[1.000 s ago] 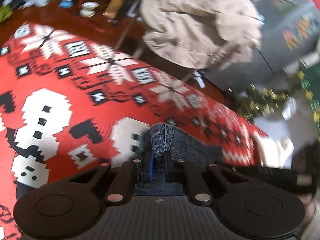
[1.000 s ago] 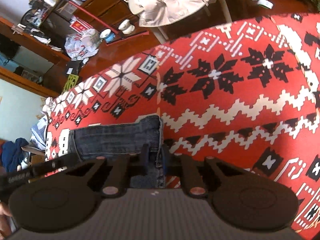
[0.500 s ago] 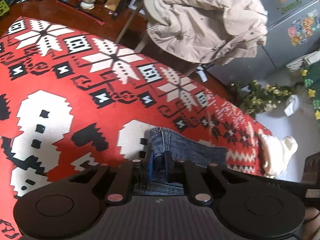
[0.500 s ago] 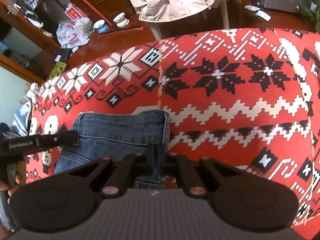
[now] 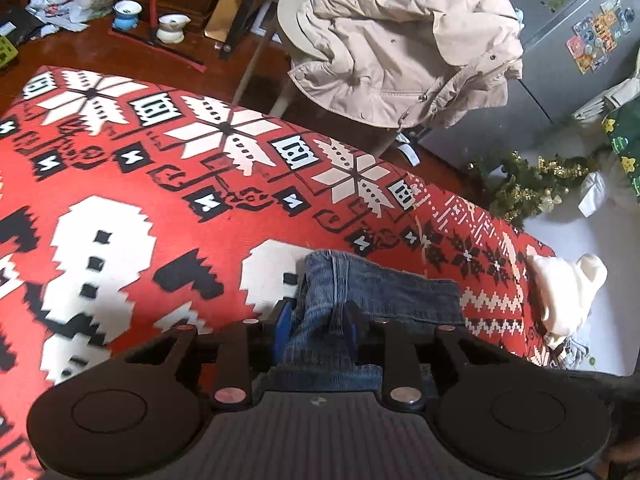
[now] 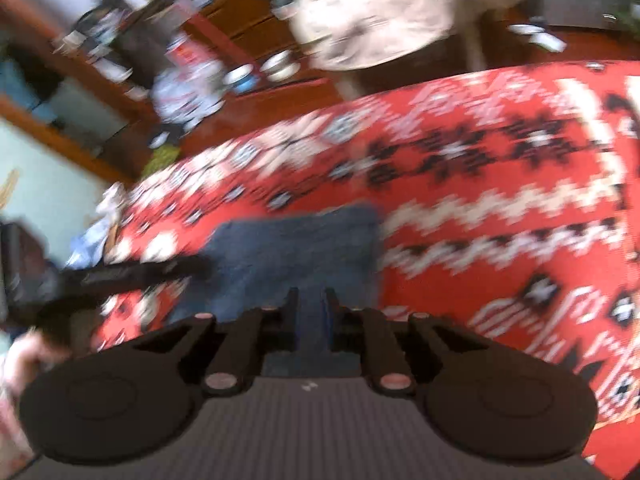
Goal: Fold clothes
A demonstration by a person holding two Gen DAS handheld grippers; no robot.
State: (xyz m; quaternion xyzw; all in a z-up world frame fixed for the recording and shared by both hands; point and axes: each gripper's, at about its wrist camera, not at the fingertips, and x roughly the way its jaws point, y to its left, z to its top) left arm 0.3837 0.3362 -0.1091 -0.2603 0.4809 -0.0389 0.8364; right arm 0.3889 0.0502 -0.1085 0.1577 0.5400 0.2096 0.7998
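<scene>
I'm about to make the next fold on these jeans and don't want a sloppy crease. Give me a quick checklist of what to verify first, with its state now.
1. Blue denim jeans lie on the red patterned cloth: ok.
2. Left gripper jaws have just been opening, denim between them, grip loose: not ok.
3. Right gripper jaws have just been opening slightly, denim between them; picture blurred: cannot tell.
4. Far denim edge straight: ok.
5. Cloth beyond the jeans bare for folding: ok.

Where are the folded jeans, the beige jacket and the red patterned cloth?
folded jeans (image 5: 400, 292): left wrist view, on the top denim layer.
beige jacket (image 5: 400, 44): left wrist view, on its middle.
red patterned cloth (image 5: 180, 208): left wrist view, on a bare red patch.
</scene>
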